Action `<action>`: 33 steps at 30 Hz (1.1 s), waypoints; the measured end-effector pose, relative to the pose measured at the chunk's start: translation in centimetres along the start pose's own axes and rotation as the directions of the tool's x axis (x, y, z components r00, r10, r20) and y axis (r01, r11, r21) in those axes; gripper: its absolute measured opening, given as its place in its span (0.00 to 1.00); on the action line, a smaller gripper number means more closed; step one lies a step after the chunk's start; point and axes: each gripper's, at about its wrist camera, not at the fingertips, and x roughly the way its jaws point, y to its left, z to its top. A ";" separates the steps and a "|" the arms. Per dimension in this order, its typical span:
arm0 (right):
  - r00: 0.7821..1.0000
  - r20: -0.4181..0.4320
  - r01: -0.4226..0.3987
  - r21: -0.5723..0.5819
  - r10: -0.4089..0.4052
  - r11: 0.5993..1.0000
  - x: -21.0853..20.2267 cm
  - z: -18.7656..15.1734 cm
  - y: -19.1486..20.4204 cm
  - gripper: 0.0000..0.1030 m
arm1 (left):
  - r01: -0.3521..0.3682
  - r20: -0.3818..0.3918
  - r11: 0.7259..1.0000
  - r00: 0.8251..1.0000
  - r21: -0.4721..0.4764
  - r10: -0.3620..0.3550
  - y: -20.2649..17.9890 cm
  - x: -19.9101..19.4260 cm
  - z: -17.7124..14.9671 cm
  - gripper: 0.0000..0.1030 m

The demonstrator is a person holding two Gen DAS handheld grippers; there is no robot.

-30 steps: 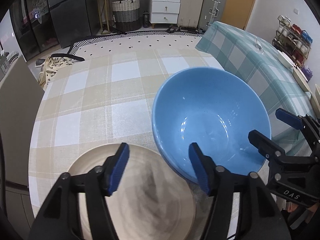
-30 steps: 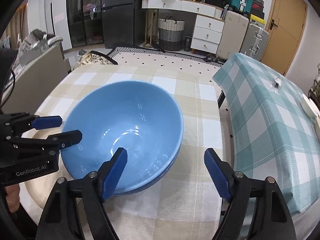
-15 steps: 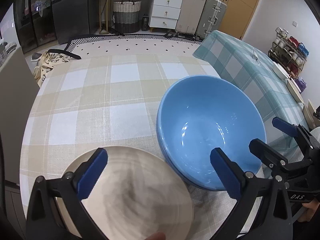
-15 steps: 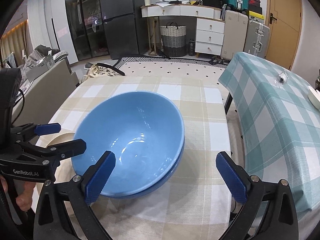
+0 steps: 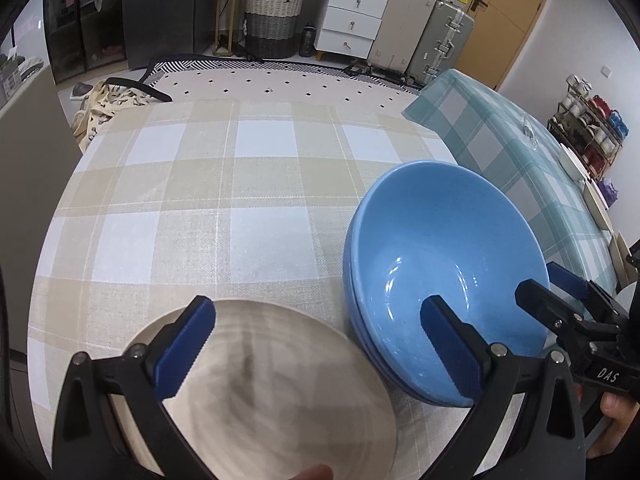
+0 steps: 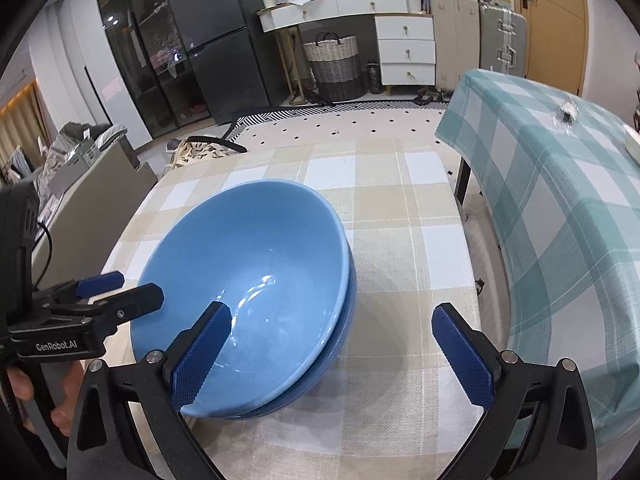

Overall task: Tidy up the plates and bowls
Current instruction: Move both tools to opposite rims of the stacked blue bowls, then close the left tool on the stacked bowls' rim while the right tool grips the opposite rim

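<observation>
Beige round ceramic plate [image 5: 272, 396] at table's near-left edge, on beige-and-white checked tablecloth [image 5: 224, 200], just beside stacked glossy blue bowls [image 5: 444, 272] on its right. Left gripper [image 5: 316, 350] spread wide over plate and bowl rim, jaws just been opening, gripping nothing. Right gripper [image 6: 334, 354] equally wide, also just opened, left pad [image 6: 200, 354] over bowl stack, right pad above bare cloth, nothing clamped.
</observation>
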 end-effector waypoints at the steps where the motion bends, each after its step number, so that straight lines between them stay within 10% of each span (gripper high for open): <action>1: 1.000 -0.001 -0.006 0.005 0.006 1.000 0.0 0.0 -0.1 0.99 | 0.002 -0.001 1.000 1.000 -0.005 -0.002 0.0 0.1 0.0 1.00; 12: 0.997 -0.055 -0.047 0.012 0.047 0.999 0.9 -0.3 -0.2 0.65 | 0.069 -0.030 0.998 0.997 -0.013 -0.069 -0.5 0.7 -0.1 0.84; 33: 0.996 -0.089 0.037 0.071 -0.030 0.997 2.6 -0.4 -1.7 0.65 | 0.037 -0.052 0.998 0.998 -0.047 -0.039 0.4 1.4 -0.1 0.74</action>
